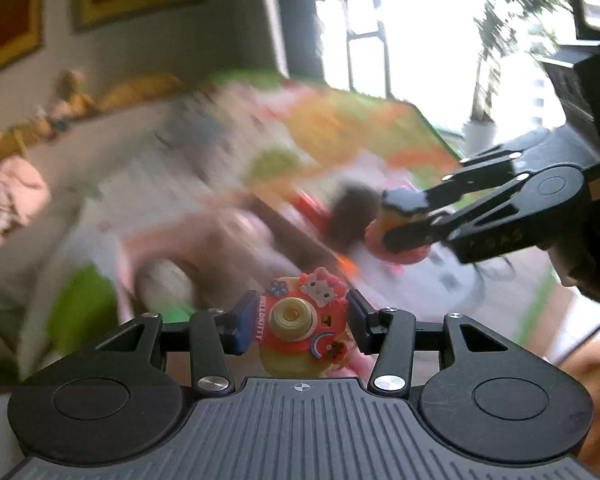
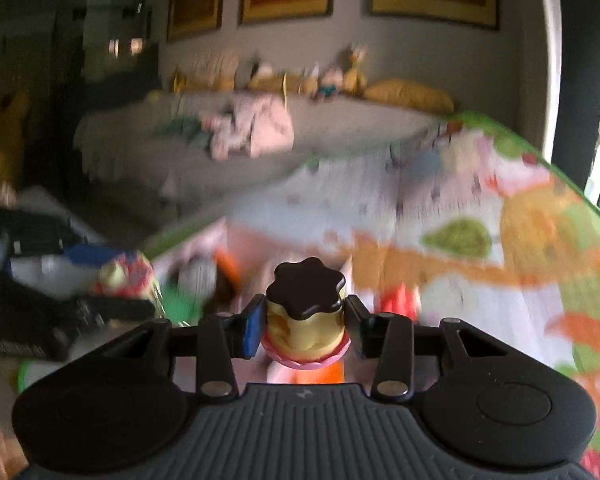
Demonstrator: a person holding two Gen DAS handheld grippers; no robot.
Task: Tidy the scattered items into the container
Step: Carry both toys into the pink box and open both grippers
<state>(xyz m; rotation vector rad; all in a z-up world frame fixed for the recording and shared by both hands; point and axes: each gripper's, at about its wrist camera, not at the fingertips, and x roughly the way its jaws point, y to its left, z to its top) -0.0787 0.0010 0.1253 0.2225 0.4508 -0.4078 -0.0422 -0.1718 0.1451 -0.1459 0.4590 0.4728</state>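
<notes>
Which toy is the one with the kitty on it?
Find the colourful play mat, then the left gripper in front of it. Between its fingers sits a red toy camera with a yellow lens and a kitty sticker; the other gripper's toy is a brown-topped pudding.

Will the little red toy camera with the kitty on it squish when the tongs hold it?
Probably not: the red plastic toy camera keeps its shape between the left tongs, so it looks stiff. It seems light, carried by its sides alone. Its glossy plastic might slip if the grip loosens.
</notes>
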